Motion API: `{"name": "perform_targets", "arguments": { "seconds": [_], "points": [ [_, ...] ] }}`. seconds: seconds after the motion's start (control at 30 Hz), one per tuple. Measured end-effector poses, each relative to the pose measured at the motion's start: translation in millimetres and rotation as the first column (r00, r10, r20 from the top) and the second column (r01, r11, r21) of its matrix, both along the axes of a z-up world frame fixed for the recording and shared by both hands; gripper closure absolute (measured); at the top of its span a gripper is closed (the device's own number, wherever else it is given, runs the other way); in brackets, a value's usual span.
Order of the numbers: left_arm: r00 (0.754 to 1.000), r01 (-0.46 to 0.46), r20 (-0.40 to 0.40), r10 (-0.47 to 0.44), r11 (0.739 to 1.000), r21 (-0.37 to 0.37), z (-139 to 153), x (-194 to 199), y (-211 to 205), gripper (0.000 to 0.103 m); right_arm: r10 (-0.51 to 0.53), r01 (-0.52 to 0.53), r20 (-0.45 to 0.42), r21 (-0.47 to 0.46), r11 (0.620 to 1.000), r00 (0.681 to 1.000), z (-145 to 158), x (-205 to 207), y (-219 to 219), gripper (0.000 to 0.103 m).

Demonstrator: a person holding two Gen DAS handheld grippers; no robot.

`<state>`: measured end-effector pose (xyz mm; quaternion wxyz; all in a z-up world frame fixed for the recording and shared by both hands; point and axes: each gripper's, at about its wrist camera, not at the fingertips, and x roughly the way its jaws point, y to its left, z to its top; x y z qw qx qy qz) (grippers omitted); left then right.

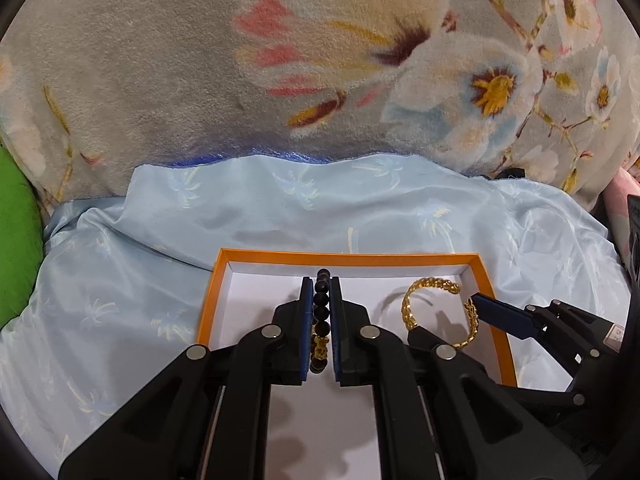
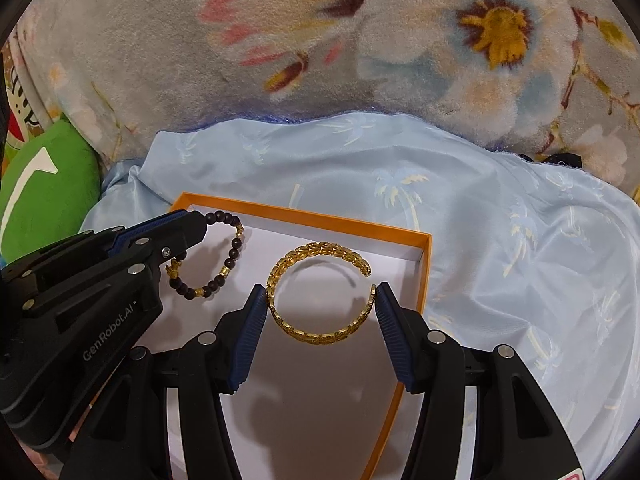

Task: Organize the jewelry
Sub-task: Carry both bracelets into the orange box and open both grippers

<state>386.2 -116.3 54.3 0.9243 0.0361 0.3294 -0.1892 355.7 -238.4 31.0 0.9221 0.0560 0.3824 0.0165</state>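
Pinching dark bead bracelet (image 1: 321,312) edgewise, left claw (image 1: 321,285) hovers over orange-rimmed box (image 1: 352,259); right claw (image 2: 321,292) clasps gold cuff bracelet (image 2: 320,294) across its width, pads touching both sides, inside same box; box sits on pale blue cloth (image 2: 500,216).

Left wrist fisheye looking forward and down, close over the shallow orange-rimmed white box (image 1: 496,304), right wrist fisheye (image 2: 424,264) facing likewise from the right, both sharing box, pale blue satin cloth (image 1: 168,272) (image 2: 520,248).
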Motion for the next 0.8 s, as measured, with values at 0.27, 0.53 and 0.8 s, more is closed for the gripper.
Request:
{"name": "perform_targets", "arguments": {
  "seconds": [0.27,0.53,0.8],
  "points": [
    [0.998,-0.065,0.016,0.066,0.998,-0.015,-3,0,14,0.056,0.000,0.000,0.006,0.022,1.000,1.000,-2,-4,-2,0.044],
    [0.996,-0.090,-0.008,0.090,0.996,-0.013,-5,-28,48,0.056,0.016,-0.017,0.029,0.058,0.998,0.999,5,-43,-6,0.044],
    [0.989,-0.096,-0.118,0.091,0.994,-0.042,-24,-68,94,0.054,0.012,-0.013,0.015,0.059,0.998,1.000,5,-115,-3,0.044]
  ]
}}
